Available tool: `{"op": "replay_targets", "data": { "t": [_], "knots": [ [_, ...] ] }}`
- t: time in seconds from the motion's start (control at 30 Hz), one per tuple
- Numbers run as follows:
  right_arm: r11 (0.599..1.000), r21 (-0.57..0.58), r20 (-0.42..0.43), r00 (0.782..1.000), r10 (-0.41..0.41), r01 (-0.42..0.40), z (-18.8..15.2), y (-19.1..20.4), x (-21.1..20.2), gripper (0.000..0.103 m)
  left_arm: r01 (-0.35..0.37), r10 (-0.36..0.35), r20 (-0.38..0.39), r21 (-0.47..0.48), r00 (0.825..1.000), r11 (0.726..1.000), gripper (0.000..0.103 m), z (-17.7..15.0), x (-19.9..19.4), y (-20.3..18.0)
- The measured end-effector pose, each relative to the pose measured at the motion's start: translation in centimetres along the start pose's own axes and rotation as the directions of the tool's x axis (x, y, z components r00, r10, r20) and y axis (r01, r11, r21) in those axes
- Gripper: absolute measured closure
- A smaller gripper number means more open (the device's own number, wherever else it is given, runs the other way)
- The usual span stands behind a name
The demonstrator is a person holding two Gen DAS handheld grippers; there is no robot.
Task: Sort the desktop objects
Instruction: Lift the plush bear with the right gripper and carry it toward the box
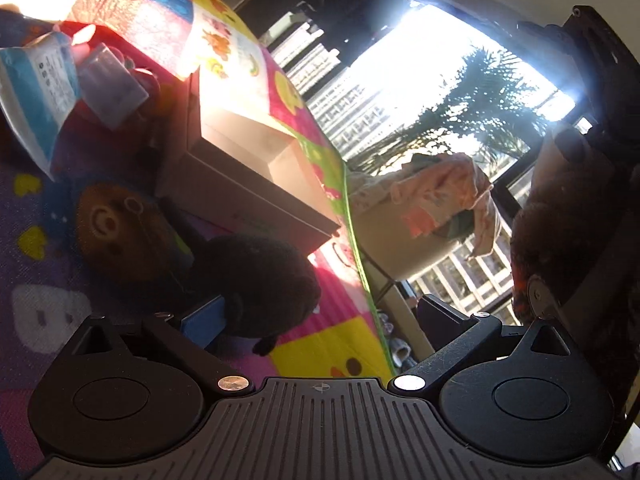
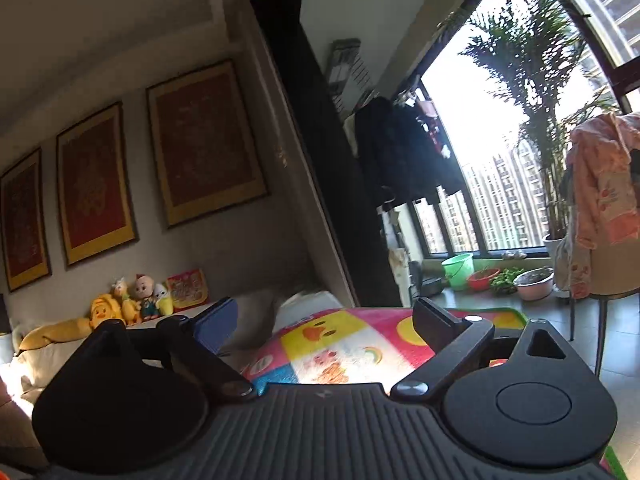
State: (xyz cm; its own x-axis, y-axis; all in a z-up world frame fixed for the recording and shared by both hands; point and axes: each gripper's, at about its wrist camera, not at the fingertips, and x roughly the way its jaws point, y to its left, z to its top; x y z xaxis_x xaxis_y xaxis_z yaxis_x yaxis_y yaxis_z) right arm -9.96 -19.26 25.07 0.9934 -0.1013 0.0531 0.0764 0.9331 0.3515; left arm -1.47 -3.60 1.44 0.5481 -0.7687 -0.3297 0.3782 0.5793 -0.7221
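Left gripper [image 1: 316, 316] spread wide, nothing pinched between the blue-padded finger [image 1: 204, 320] and the black one across from it. Just past that blue pad, a dark plush toy [image 1: 256, 284], lying on the bright patchwork mat [image 1: 344, 344] and touching or nearly touching the pad; too shadowed to tell which. Left of it and a little farther on, a brown round plush face [image 1: 116, 228], also on the mat. Behind both, an open cardboard box [image 1: 244, 168], shallow, tilted in the fisheye view, inside sunlit and bare as far as visible. Farther left, a blue-and-white packet [image 1: 36, 96] and a clear plastic piece [image 1: 112, 84] beside it, close together near a red patch. At the far right, another gripper body [image 1: 592, 64], dark against the glare. Beyond the mat's edge, a chair draped with pinkish cloth [image 1: 444, 196], then the window [image 1: 440, 80] with a palm outside.

Right gripper [image 2: 324, 320] likewise spread, holding nothing, raised over the mat's far edge [image 2: 344, 344]. Farther off, a row of plush dolls [image 2: 132, 300] along the wall on a pale sofa, three framed red pictures [image 2: 204, 140] above. To the right, a green bucket [image 2: 458, 270] and basins by the window, dark clothes [image 2: 400, 156] hanging.
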Motion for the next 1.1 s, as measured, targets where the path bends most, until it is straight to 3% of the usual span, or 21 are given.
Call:
{"op": "replay_targets", "data": {
  "t": [0.13,0.27,0.33,0.37,0.4,0.47,0.5,0.53,0.6,0.67,0.7,0.77,0.83,0.97,1.03,1.1],
  "knots": [
    [0.996,0.043,0.008,0.996,-0.085,0.084,0.6,-2.4,1.3,0.005,-0.031,0.036,-0.120,0.048,0.992,0.998,0.000,1.4,-1.7,0.2],
    [0.989,-0.112,-0.028,0.995,-0.098,0.094,-2.0,-2.1,1.5,0.000,-0.201,0.209,-0.035,0.170,0.977,0.965,0.000,4.3,-12.0,-0.1],
    [0.976,-0.214,-0.082,0.995,-0.053,0.034,-5.1,-0.6,0.6,0.000,-0.335,0.341,0.007,0.207,0.940,0.919,0.000,6.2,-17.4,-0.8],
    [0.970,-0.241,-0.128,0.992,-0.011,-0.021,-6.8,0.6,-0.1,0.000,-0.433,0.437,0.042,0.238,0.899,0.869,0.000,7.2,-19.9,-1.5],
    [0.965,-0.249,-0.185,0.982,0.036,-0.082,-8.3,2.0,-0.5,0.000,-0.535,0.534,0.085,0.274,0.841,0.799,0.000,8.2,-22.2,-2.7],
    [0.950,-0.222,-0.316,0.938,0.143,-0.220,-10.8,5.8,-1.0,0.000,-0.721,0.692,0.221,0.325,0.687,0.612,0.000,10.1,-26.1,-5.7],
    [0.938,-0.199,-0.371,0.908,0.195,-0.283,-11.7,7.7,-1.2,0.000,-0.786,0.737,0.288,0.329,0.612,0.524,0.000,11.1,-27.9,-7.4],
    [0.925,-0.175,-0.414,0.878,0.241,-0.336,-12.4,9.7,-1.4,0.000,-0.814,0.747,0.334,0.320,0.575,0.484,0.000,11.8,-29.4,-8.9],
    [0.899,-0.109,-0.464,0.822,0.331,-0.424,-12.8,12.4,-1.8,0.000,-0.843,0.735,0.413,0.276,0.538,0.462,0.000,12.5,-31.4,-11.1],
    [0.884,-0.020,-0.491,0.775,0.398,-0.467,-12.5,13.3,-1.9,0.000,-0.840,0.682,0.498,0.233,0.536,0.490,0.000,12.1,-32.0,-11.6],
    [0.887,0.020,-0.495,0.767,0.409,-0.461,-12.3,13.0,-1.6,0.000,-0.830,0.648,0.536,0.213,0.541,0.516,0.000,11.5,-32.0,-11.4],
    [0.898,0.078,-0.496,0.765,0.411,-0.433,-11.9,11.0,-1.1,0.000,-0.810,0.631,0.537,0.193,0.560,0.554,0.000,10.6,-30.3,-9.9],
    [0.912,0.066,-0.494,0.781,0.383,-0.406,-11.3,8.0,0.0,0.000,-0.787,0.630,0.497,0.208,0.597,0.581,0.000,10.1,-26.8,-7.9],
    [0.926,-0.165,-0.447,0.863,0.237,-0.340,-10.5,2.4,0.4,0.000,-0.744,0.613,0.440,0.243,0.656,0.622,0.000,9.0,-19.0,-4.3],
    [0.905,-0.250,-0.452,0.868,0.205,-0.343,-10.3,0.3,0.3,0.000,-0.724,0.604,0.417,0.247,0.679,0.644,0.000,8.5,-15.4,-3.1],
    [0.873,-0.295,-0.497,0.843,0.207,-0.388,-10.1,-1.5,-0.3,0.000,-0.706,0.603,0.382,0.251,0.701,0.662,0.000,7.9,-11.9,-2.0]
  ]
}}
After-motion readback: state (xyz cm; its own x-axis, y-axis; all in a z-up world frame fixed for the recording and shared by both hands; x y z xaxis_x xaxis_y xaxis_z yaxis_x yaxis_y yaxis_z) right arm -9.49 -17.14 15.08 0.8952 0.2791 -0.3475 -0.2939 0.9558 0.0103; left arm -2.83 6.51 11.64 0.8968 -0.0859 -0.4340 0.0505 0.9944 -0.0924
